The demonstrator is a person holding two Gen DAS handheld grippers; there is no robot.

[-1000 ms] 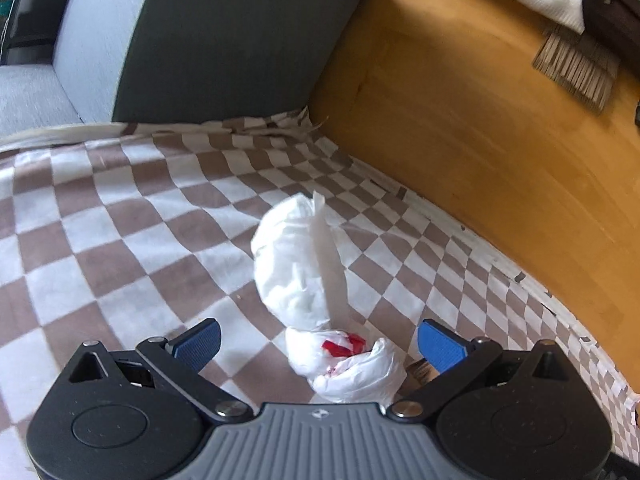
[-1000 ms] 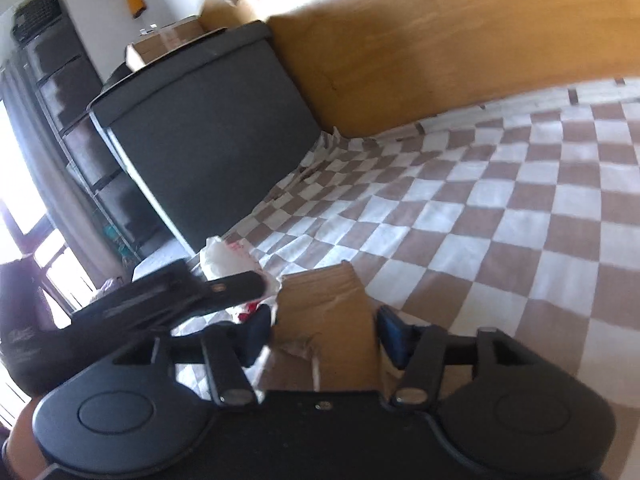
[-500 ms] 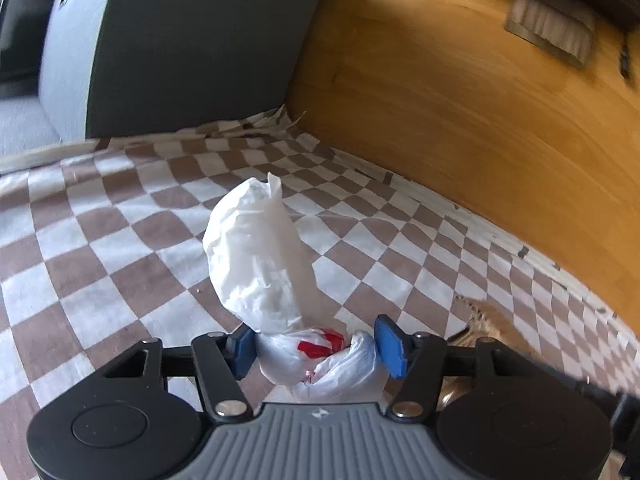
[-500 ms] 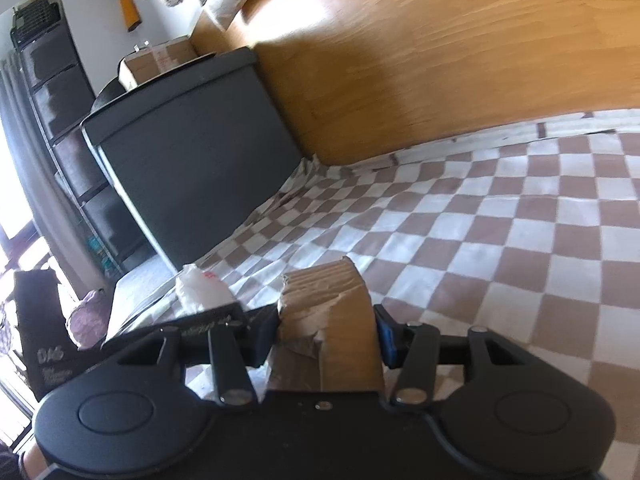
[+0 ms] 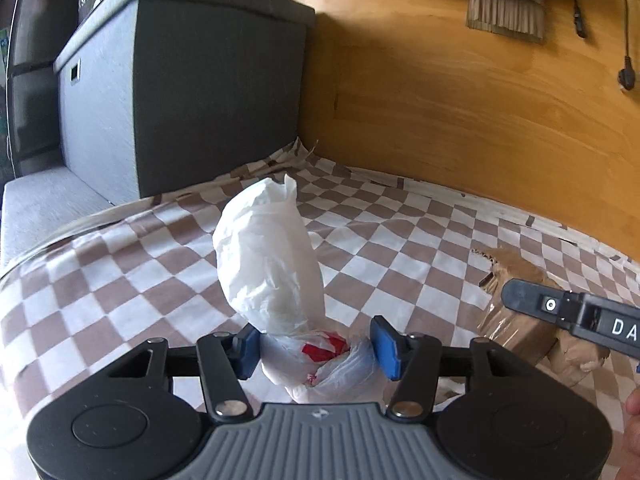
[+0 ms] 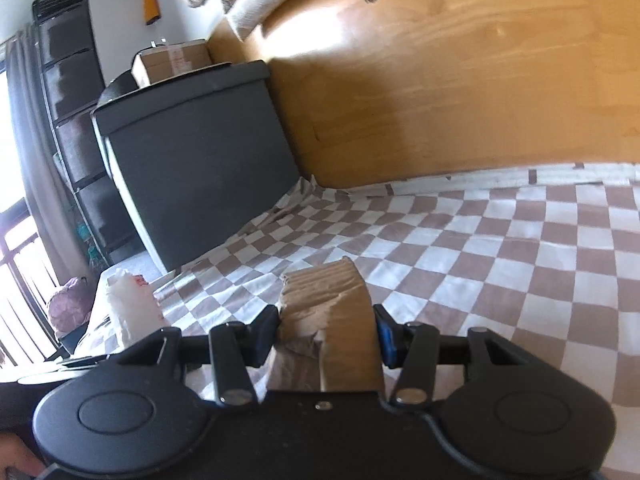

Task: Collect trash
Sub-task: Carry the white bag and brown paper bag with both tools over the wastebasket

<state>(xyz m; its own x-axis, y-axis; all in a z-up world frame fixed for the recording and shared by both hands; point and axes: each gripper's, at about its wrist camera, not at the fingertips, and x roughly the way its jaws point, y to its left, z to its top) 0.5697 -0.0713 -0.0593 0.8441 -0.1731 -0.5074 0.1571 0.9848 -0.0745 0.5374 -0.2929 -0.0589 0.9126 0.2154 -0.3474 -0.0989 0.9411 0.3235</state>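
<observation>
A crumpled white plastic bag [image 5: 268, 256] with a red print stands up between the blue pads of my left gripper [image 5: 316, 344]. Its jaws are closing and both pads press on the bag's lower knot. The bag hangs over a brown and white checkered cloth [image 5: 120, 280]. My right gripper [image 6: 326, 332] is shut on a crumpled brown cardboard piece [image 6: 324, 292], held just above the cloth [image 6: 520, 260]. In the left wrist view that cardboard [image 5: 516, 320] shows at the right, behind one black finger [image 5: 532, 300] of the right gripper. The white bag [image 6: 128, 304] also appears at the left of the right wrist view.
A tall dark grey box [image 5: 200, 100] stands at the cloth's far corner, with a small carton [image 6: 172, 60] on top. A wooden surface [image 5: 460, 100] runs beyond the cloth. Dark shelves [image 6: 68, 80] and a window line the left. A black cable [image 5: 626, 60] lies far right.
My left gripper's jaws went from wide open to pressing on the white bag, and it then swung with the bag. The right gripper and its cardboard came into the left wrist view.
</observation>
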